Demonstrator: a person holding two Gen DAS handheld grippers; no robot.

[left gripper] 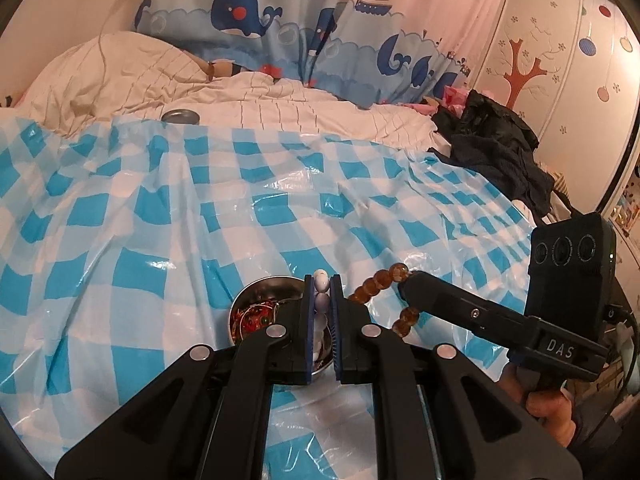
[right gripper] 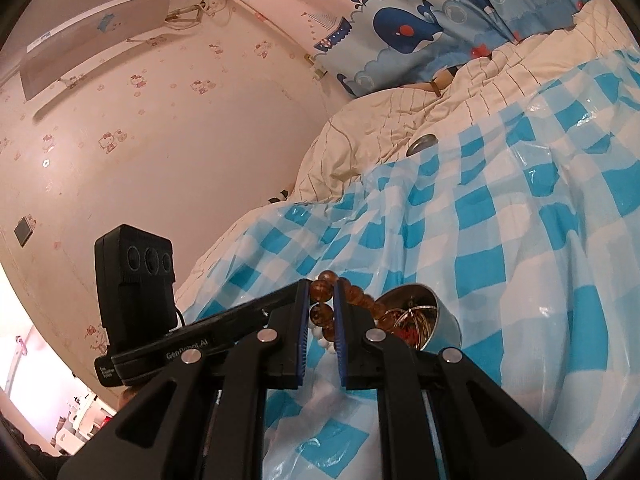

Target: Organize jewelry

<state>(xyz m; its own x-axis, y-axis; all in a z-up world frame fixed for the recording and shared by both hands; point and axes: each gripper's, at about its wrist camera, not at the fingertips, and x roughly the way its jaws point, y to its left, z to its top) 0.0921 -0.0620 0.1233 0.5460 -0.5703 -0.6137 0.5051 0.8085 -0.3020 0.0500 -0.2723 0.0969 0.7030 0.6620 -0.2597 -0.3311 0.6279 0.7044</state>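
Note:
My left gripper (left gripper: 322, 286) is shut on a white bead bracelet (left gripper: 321, 280), held over the near rim of a small steel bowl (left gripper: 264, 286) with red and gold jewelry in it. My right gripper (right gripper: 322, 286) is shut on an amber bead bracelet (right gripper: 322, 314), whose loop hangs beside the same bowl (right gripper: 444, 312). In the left wrist view the right gripper (left gripper: 404, 280) comes in from the right, and the amber beads (left gripper: 378, 284) curve down just right of my left fingers. White beads (right gripper: 320, 338) show under the amber ones.
A blue-and-white checked plastic sheet (left gripper: 200, 208) covers the bed. A round grey lid (left gripper: 180, 116) lies at its far edge on the cream quilt (left gripper: 120, 68). Dark clothes (left gripper: 492, 140) are piled at the right. A whale-print curtain (left gripper: 280, 20) hangs behind.

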